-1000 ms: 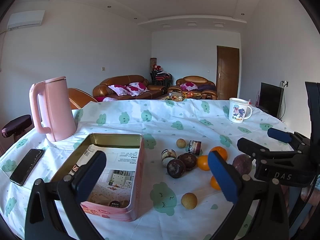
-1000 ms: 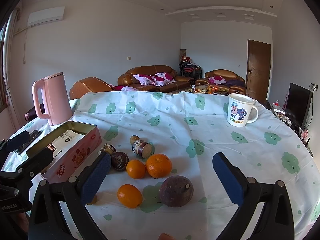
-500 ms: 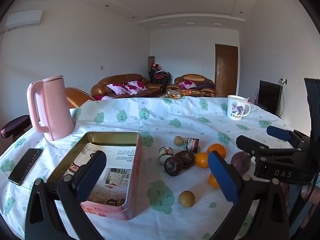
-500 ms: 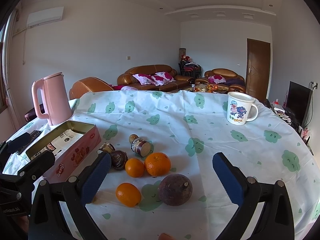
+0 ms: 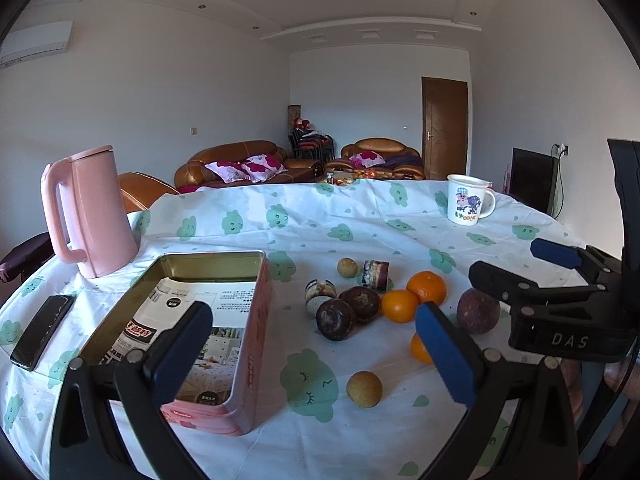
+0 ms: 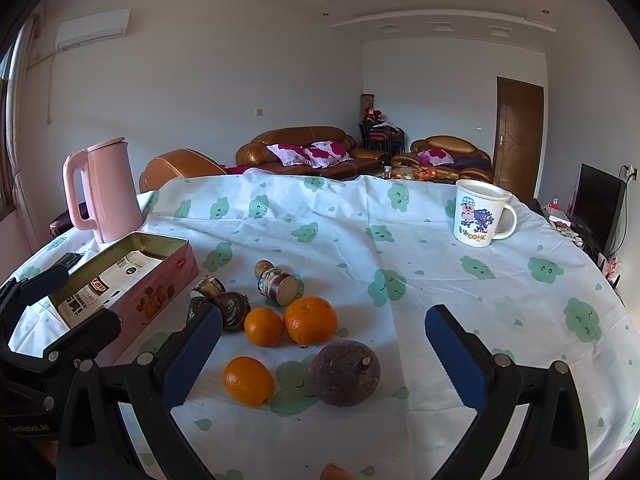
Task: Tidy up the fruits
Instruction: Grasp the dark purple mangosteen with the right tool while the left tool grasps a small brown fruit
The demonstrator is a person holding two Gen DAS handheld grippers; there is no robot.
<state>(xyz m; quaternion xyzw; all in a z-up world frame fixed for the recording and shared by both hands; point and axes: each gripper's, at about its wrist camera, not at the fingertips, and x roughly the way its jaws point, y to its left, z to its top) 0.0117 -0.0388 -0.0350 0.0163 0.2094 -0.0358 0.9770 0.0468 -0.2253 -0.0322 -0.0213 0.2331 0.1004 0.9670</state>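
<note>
- The left gripper (image 5: 312, 354) is hovering above the table with its blue-padded jaws spread wide and nothing between them.
- The right gripper (image 6: 320, 354) is likewise standing wide open and empty; in the left wrist view it is showing at the right edge (image 5: 532, 260).
- The fruits are lying loose on the cloud-print tablecloth (image 6: 440, 248), well clear of both sets of pads.
- In the right wrist view, a dark purple fruit (image 6: 345, 373) is sitting just ahead of the jaws, roughly between them, with a small orange (image 6: 248, 381) just beside it to the left.
- Farther ahead, two more oranges — a smaller one (image 6: 263, 327) and a larger one (image 6: 310, 319) — are resting side by side and touching.
- Dark brown fruits (image 5: 348, 312) are clustering left of the oranges, with two short cut pieces (image 5: 375, 274) and a small tan fruit (image 5: 347, 267) beyond them.
- In the left wrist view, another tan round fruit (image 5: 364, 389) is lying alone nearest the left gripper, between its pads in the frame.
- The open pink tin (image 5: 256, 320) — printed paper lying inside — is sitting left of the fruit, partly behind the left gripper's left pad.
- A pink kettle (image 5: 94, 212), a phone (image 5: 42, 330) and a cartoon mug (image 6: 480, 214) are standing well apart from the fruit.
</note>
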